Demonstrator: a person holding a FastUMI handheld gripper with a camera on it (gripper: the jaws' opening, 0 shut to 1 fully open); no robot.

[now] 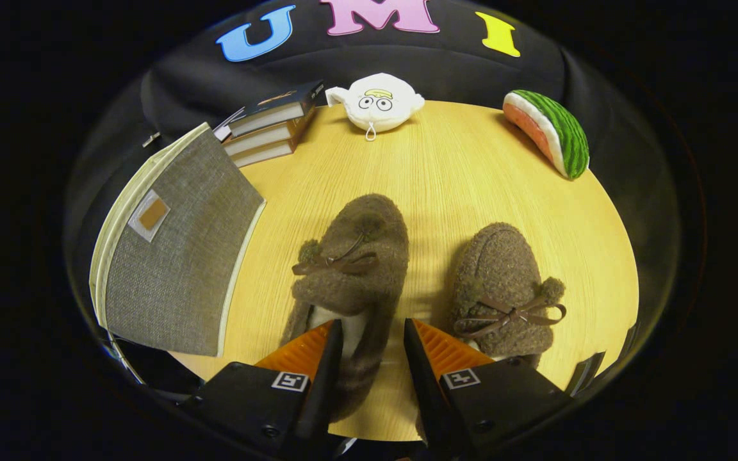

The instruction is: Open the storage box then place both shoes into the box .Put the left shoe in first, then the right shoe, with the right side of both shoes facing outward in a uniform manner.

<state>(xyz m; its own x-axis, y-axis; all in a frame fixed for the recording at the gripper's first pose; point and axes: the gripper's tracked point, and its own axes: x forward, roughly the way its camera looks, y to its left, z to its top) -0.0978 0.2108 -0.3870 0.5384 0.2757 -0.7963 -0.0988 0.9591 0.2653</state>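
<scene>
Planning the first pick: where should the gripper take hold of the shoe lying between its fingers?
Probably the heel-side collar wall of the left shoe, coming from above and behind. The opening faces up and the heel lies nearest the open gripper, so one finger can slip inside, one outside.

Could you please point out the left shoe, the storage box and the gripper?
left shoe (350,256): gripper view, on its fuzzy toe.
storage box (177,269): gripper view, on its grey lid.
gripper (373,339): gripper view, between its open fingertips.

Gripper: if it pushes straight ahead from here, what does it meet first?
Probably the left slipper. The gripper has its fingers open around the slipper's heel side, apparently not pressing. Depth is hard to judge.
</scene>
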